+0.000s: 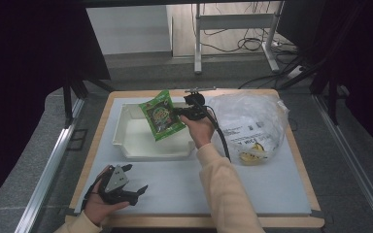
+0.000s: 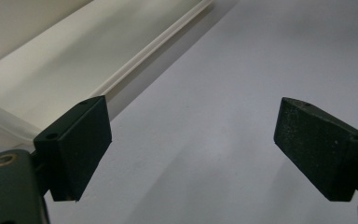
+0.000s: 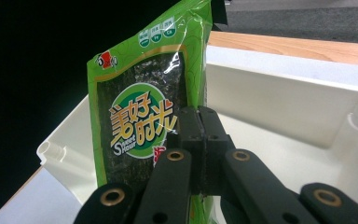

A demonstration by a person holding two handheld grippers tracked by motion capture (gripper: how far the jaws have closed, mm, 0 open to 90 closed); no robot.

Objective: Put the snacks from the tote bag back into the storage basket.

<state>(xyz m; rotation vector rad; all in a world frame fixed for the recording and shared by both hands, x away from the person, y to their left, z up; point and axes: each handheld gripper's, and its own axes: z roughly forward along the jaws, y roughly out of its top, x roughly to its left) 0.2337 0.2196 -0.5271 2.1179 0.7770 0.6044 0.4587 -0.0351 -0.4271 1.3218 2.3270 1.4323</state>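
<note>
The right gripper [image 3: 199,122] has its jaws closed on the edge of a green snack packet [image 3: 142,116], holding it upright in the air over the far right part of the white tray [image 1: 126,141]. The left gripper [image 2: 191,144], jaws wide apart and gripping nothing, rests in the hand on the table [image 1: 184,189] at the near left, just in front of the tray's near wall. The step in hand looks like moving the packet from the clear plastic bag [image 1: 247,121], which lies right of the tray, into the tray; next it wants lowering to the tray floor before the jaws let go. The packet's label reads "Sweet Sour" under Chinese characters; the smaller print is, I think, too fine to read.
</note>
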